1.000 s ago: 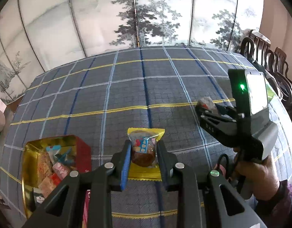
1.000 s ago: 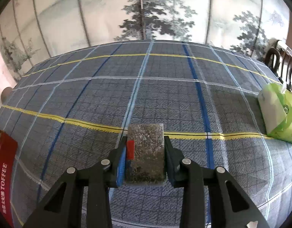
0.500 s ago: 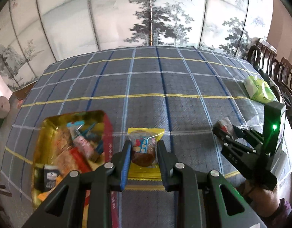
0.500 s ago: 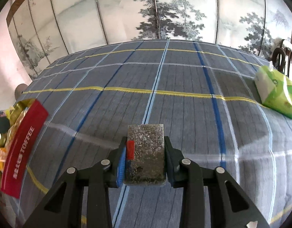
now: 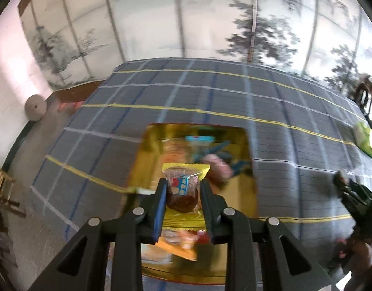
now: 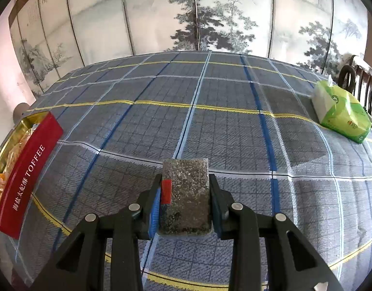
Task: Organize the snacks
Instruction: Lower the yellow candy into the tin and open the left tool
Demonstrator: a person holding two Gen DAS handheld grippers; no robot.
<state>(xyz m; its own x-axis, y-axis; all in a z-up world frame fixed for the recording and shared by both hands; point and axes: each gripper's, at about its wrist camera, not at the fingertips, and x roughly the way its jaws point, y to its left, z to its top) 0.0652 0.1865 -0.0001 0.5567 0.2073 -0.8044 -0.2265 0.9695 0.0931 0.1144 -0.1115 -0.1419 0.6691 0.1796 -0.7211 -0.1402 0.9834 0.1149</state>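
My left gripper is shut on a yellow-edged clear snack packet with a brown cake inside, held above the open gold tin, which holds several wrapped snacks. My right gripper is shut on a dark speckled snack bar with a red tab, held above the plaid tablecloth. In the right wrist view the tin's red TOFFEE side is at the far left, well apart from the bar. The right gripper also shows in the left wrist view, at the right edge.
A green tissue pack lies at the table's far right, also in the left wrist view. Dark wooden chairs stand beyond it. A painted folding screen backs the table. The table's left edge drops to the floor.
The left gripper has swung left with its packet and now hangs over the gold tin. The right gripper has turned left too, bringing the tin's red side further into view.
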